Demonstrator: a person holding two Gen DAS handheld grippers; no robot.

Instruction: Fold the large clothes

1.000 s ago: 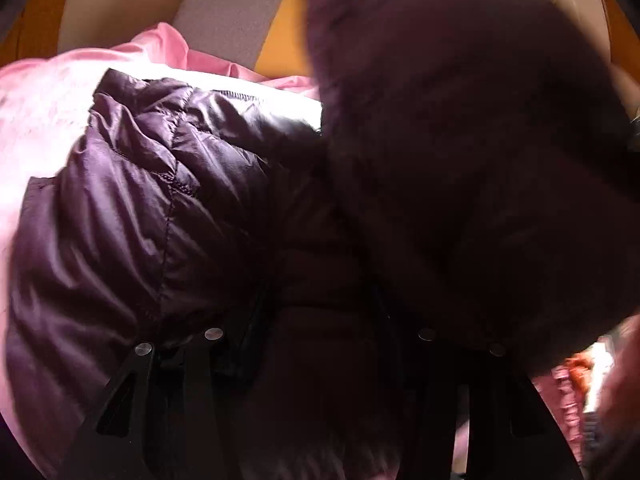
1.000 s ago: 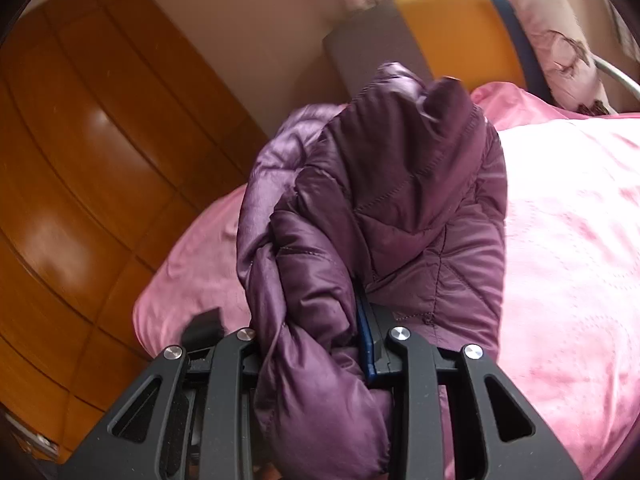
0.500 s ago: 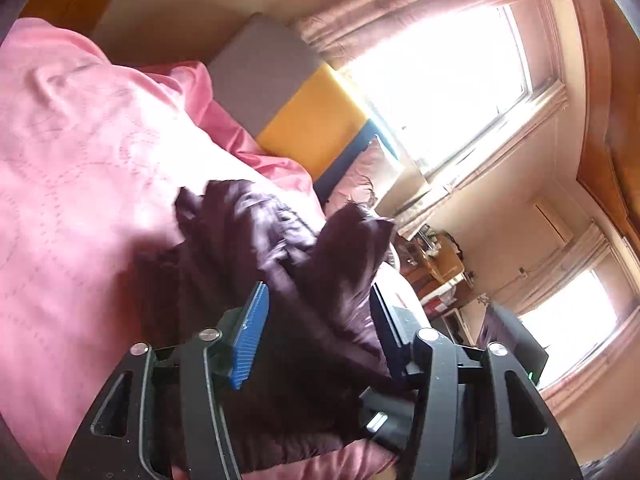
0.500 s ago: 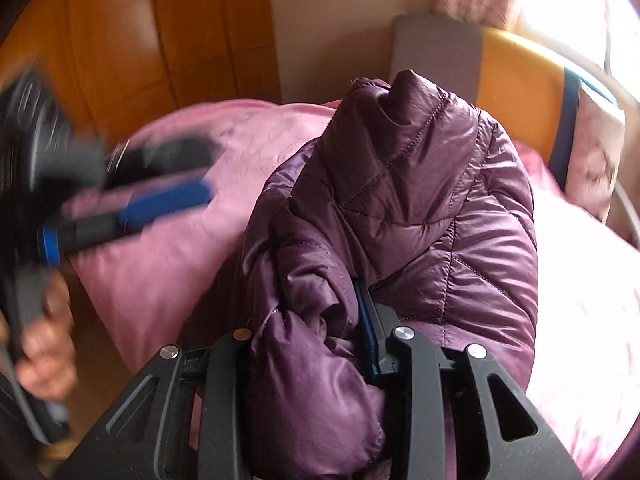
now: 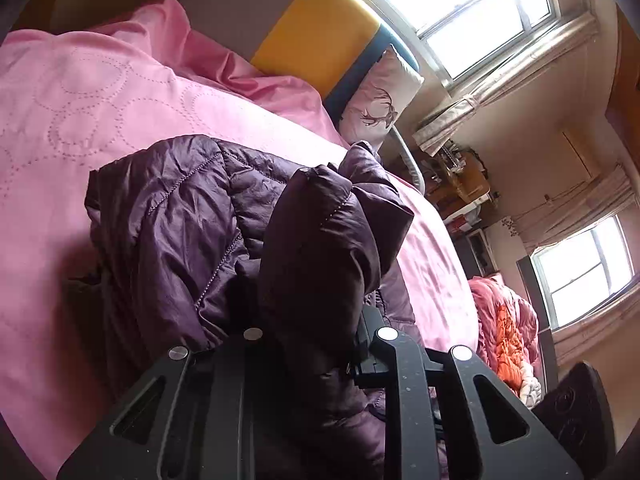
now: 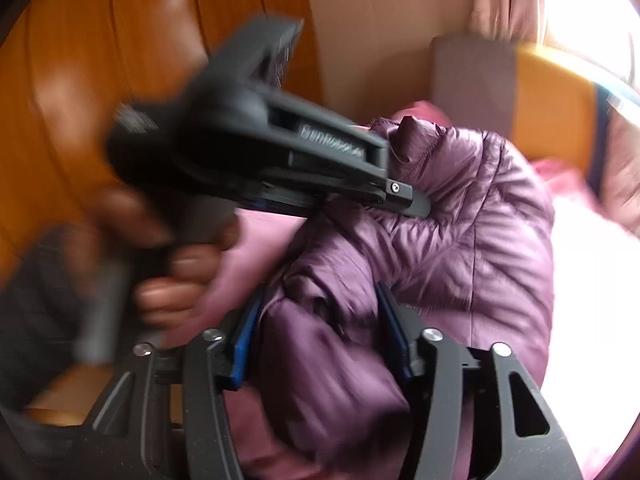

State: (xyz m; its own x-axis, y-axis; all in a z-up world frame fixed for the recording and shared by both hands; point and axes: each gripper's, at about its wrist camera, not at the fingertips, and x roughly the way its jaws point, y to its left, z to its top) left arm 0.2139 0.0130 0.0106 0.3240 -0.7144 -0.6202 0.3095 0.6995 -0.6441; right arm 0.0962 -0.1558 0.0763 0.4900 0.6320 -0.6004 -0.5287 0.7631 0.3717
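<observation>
A purple quilted jacket (image 5: 180,216) lies bunched on the pink bedspread (image 5: 80,100). In the left wrist view my left gripper (image 5: 316,320) is closing its jaws, and a raised fold of the jacket is pinched between them, hiding the pads. The right wrist view shows the jacket (image 6: 480,220) with a thick roll of it between the blue pads of my right gripper (image 6: 320,320). Those jaws are opening, and the left pad's (image 6: 244,340) face shows bare. The left gripper (image 6: 412,200), held by a hand (image 6: 180,272), reaches across onto the jacket's top.
A grey and yellow headboard (image 5: 320,32) and a patterned pillow (image 5: 380,100) stand at the bed's far end. Wooden panelling (image 6: 100,40) lines the left side. An orange-red blanket (image 5: 504,320) lies beyond the bed, under bright windows (image 5: 480,0).
The left jaws have narrowed onto a jacket fold and the left gripper has come in over the jacket. The right jaws have spread apart around the roll they gripped.
</observation>
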